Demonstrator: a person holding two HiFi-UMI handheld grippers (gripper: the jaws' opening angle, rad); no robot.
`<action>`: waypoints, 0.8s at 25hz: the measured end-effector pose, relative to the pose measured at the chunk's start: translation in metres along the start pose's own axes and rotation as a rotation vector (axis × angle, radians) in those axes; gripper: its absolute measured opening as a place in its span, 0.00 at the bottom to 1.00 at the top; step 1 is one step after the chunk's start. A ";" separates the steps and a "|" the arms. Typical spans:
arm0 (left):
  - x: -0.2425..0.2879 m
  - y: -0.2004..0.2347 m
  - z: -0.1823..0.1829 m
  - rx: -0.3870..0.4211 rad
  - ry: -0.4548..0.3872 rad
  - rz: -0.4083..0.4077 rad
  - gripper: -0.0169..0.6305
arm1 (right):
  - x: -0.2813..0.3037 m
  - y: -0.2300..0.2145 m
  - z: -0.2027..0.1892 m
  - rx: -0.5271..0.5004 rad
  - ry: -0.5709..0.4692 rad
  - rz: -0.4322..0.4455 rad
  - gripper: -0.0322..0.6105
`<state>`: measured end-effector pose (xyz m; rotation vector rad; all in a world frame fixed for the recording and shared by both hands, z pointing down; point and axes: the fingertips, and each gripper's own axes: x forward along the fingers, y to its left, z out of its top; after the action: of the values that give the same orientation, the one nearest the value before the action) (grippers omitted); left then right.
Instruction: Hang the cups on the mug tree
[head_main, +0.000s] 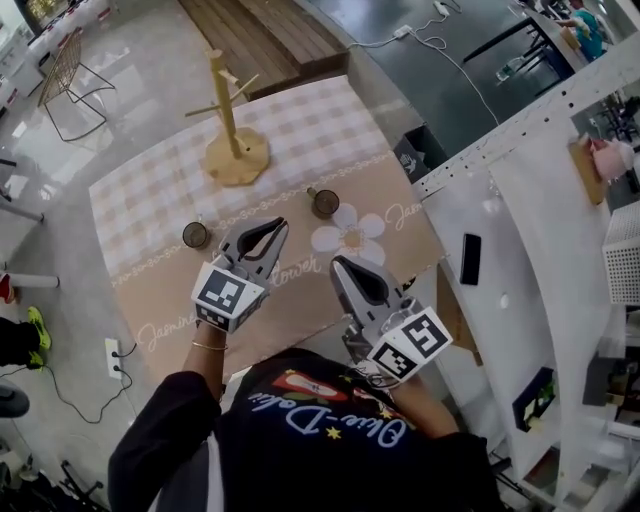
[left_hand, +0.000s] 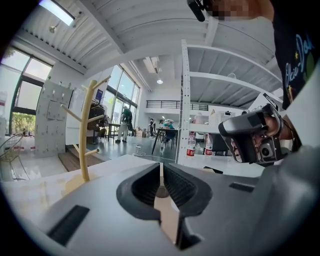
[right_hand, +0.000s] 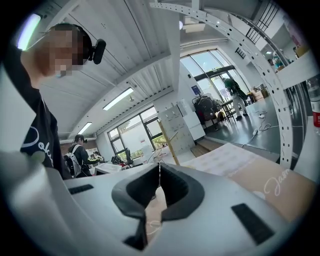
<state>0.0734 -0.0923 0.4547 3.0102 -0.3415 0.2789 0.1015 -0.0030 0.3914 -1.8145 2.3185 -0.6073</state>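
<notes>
Head view first: the mug tree (head_main: 235, 135) is stood upright on the checked part of the tablecloth (head_main: 150, 210), upper left of centre in the frame. Two dark cups are parked on the cloth below it, neither one on the tree. The left cup (head_main: 196, 235) is found just left of centre. The right cup (head_main: 325, 203) is set a little higher and right of centre, just beside the printed flower (head_main: 350, 237). Both are upright and well apart from each other.

The left gripper (head_main: 274, 230) is held over the cloth between the two cups, near the middle of the frame, with its tips pointed up and to the right. In the left gripper view its jaws are seen closed tip to tip with nothing clamped between them, and the mug tree (left_hand: 84, 135) is caught at the left of that frame.

The right gripper (head_main: 339, 264) is held lower and right of centre, just above the person's dark shirt (head_main: 330, 440), tips aimed up and left. In the right gripper view its jaws are clenched too, and nothing is gripped. The mug tree (right_hand: 170, 145) is glimpsed just above the jaw tips there.

Off the cloth, a black phone (head_main: 470, 258) is laid on the white surface at the right, and a power strip (head_main: 113, 357) is spotted on the floor at lower left.
</notes>
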 end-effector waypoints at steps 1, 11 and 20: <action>0.003 -0.001 -0.003 -0.002 0.005 -0.002 0.04 | -0.001 -0.004 -0.001 0.004 0.004 -0.002 0.07; 0.029 -0.001 -0.014 -0.007 0.033 -0.030 0.10 | 0.005 -0.030 -0.001 0.028 0.019 -0.001 0.07; 0.051 0.011 -0.036 0.031 0.108 -0.077 0.10 | 0.008 -0.043 -0.008 0.053 0.032 -0.026 0.07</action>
<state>0.1139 -0.1092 0.5007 3.0139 -0.2133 0.4421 0.1353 -0.0168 0.4160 -1.8268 2.2795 -0.7004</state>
